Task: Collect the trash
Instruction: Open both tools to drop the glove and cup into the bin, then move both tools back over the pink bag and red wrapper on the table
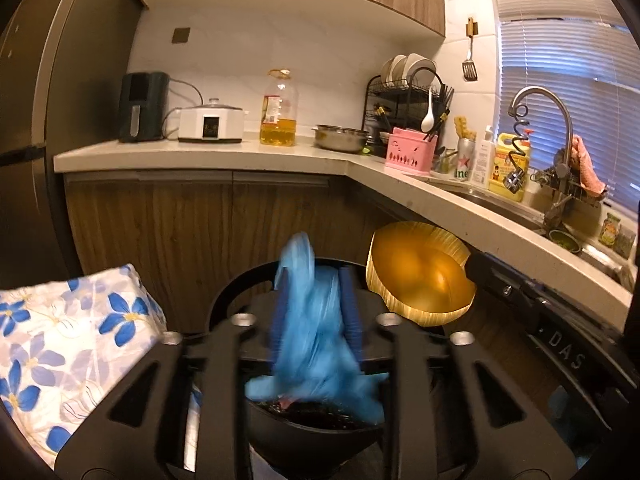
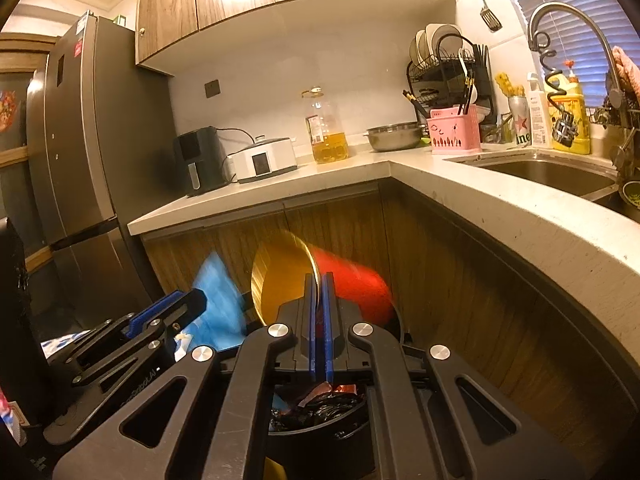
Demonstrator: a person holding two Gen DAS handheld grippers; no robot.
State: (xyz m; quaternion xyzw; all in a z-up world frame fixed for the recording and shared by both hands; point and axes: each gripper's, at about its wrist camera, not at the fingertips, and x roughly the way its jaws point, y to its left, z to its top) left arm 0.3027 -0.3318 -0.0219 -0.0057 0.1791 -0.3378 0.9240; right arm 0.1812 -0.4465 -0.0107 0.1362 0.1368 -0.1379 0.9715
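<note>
Black bin [image 2: 320,420] below, left gripper [image 1: 314,304] parted around blue bag [image 1: 312,320] (blurred), right gripper [image 2: 319,304] pinching gold-lined cup [image 2: 320,280], pale countertop [image 2: 480,196] behind

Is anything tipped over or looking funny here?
Yes. The red cup with a gold inside is tipped on its side, pinched by its rim in the right gripper above the black bin. A blue bag hangs crumpled between the left gripper's fingers.

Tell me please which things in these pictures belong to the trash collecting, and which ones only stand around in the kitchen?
Part of the job:
- blue plastic bag, between the left gripper fingers
- red and gold cup, rim pinched by the right gripper
- black bin below, trash inside

Just standing about:
- oil bottle
- steel pan
- pink cutlery holder
- dish rack
- fridge
</note>
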